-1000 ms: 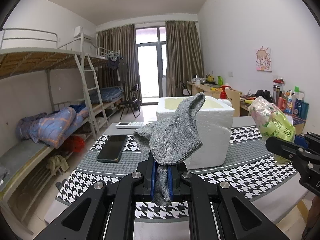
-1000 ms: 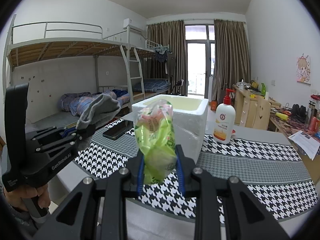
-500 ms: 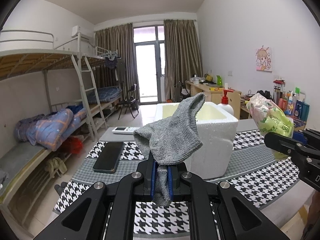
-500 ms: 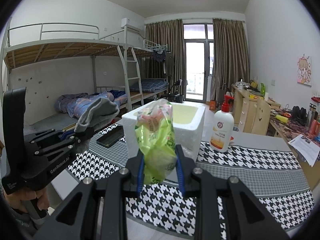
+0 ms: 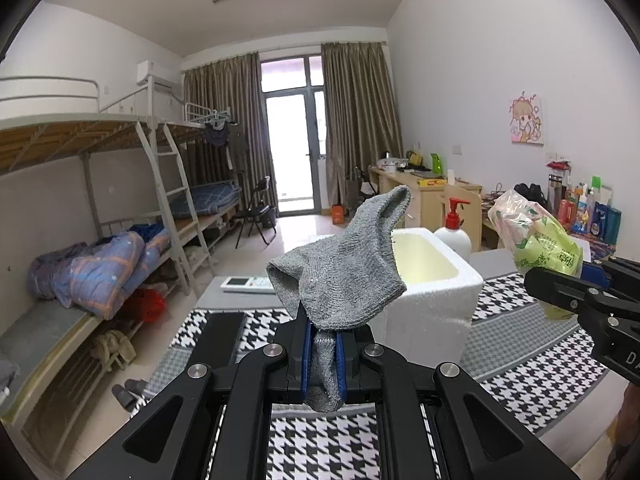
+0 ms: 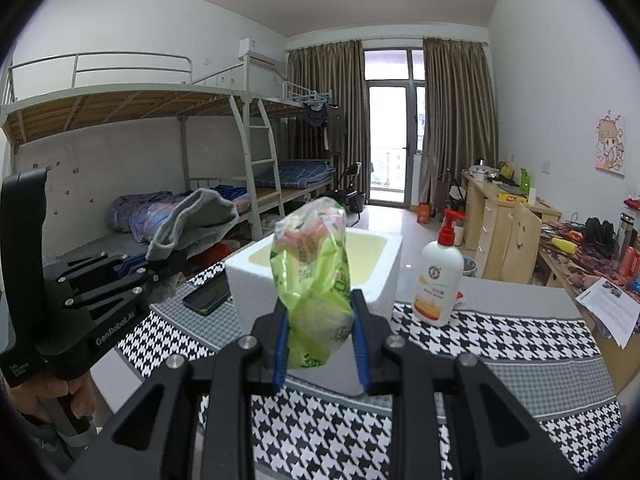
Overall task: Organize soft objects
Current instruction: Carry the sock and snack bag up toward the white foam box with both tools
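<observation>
Both hands have gone up a bit since the earlier pictures, so more of the inside of the white foam box [image 5: 434, 276] shows now, and the box looks nearer in the right wrist view. On the left gripper [image 5: 322, 354], the fingers are pressed nearly together and pinch the gray sock [image 5: 340, 276]. The sock's bottom end hangs down between the blue pads, and the rest flops over the top, up in the air in front of the box. On the right gripper [image 6: 320, 338], the fingers are a little way apart and squeeze the green plastic bag [image 6: 312, 272] by its lower part. The bag stands up in the air, also in front of the box. The box sits on the tabletop [image 6: 500, 336], which has a black and white checked cloth. A white pump bottle [image 6: 438, 280] with a red top stands just beside the box. A dark phone [image 6: 208, 294] lies flat on the cloth on the box's other side.
</observation>
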Available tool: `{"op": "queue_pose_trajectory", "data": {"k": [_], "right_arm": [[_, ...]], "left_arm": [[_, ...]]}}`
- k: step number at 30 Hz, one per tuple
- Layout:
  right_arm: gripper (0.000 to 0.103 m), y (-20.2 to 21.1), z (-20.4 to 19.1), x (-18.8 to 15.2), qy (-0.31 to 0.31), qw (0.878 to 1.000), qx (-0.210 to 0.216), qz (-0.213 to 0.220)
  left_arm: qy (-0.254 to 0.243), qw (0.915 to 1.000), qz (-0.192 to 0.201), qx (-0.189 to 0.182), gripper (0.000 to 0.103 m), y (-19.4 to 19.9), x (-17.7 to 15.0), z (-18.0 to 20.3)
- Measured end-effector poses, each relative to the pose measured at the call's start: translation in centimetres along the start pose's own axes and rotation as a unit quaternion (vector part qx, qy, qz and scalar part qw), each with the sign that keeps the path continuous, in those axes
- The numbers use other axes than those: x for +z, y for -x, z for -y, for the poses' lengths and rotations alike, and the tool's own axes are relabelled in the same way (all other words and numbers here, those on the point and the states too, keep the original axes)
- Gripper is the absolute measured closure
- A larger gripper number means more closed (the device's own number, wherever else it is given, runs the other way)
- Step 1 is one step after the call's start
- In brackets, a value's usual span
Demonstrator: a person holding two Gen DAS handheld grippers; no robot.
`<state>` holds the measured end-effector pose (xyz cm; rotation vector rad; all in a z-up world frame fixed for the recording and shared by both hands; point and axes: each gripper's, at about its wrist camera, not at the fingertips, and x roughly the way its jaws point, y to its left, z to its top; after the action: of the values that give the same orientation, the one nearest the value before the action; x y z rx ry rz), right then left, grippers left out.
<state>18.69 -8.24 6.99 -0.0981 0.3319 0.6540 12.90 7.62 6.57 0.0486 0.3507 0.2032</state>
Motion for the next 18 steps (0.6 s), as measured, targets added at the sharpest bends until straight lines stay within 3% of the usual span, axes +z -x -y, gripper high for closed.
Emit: {"op": "queue_pose_trajectory", "data": {"k": [18], "right_arm": [[0.072, -3.3, 1.7, 1.3, -0.004, 1.0, -0.003, -0.014]], "left_arm": [[0.008, 0.9996, -0.011, -0.025, 0.093, -4.3, 1.7, -0.3]]}}
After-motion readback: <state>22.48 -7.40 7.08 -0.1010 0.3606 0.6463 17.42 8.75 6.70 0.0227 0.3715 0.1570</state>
